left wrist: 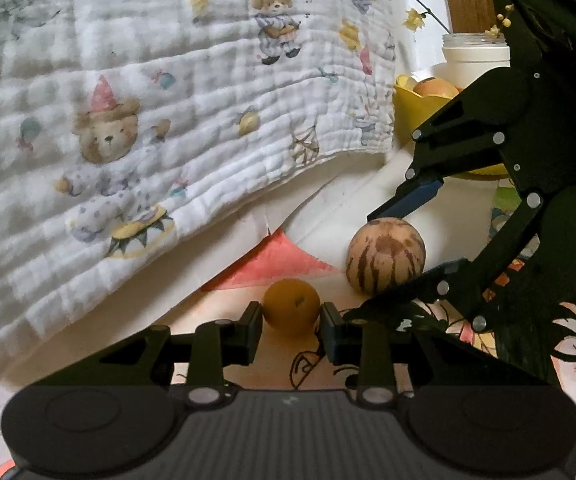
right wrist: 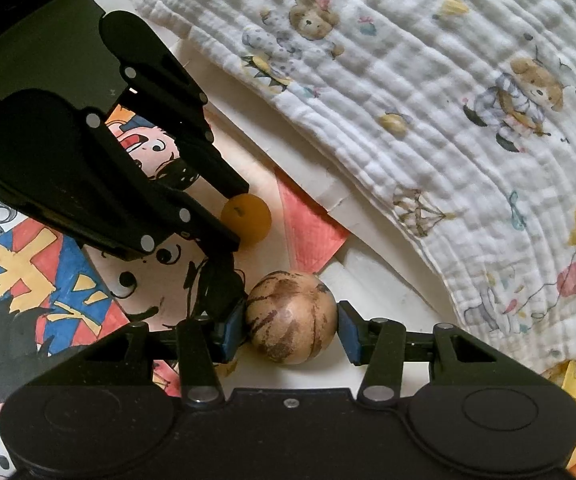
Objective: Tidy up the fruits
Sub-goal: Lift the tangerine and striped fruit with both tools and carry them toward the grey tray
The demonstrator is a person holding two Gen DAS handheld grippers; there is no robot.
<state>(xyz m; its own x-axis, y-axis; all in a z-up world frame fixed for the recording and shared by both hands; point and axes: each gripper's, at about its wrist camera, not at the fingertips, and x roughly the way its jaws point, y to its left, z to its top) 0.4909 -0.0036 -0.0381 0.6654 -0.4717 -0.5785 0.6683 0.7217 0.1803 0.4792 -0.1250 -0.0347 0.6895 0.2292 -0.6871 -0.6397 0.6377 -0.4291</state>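
Orange fruit (left wrist: pixel 291 307) between left tool (left wrist: pixel 291 330) pads, stem up

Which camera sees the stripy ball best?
The right wrist view: the stripy ball sits big and close between the right gripper fingers, stripes clear. The left wrist view shows it smaller, off to the side, partly behind that gripper.

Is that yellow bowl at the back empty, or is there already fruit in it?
Not empty: the yellow bowl holds at least one reddish-yellow fruit, showing above its rim. Anything more inside is hidden.
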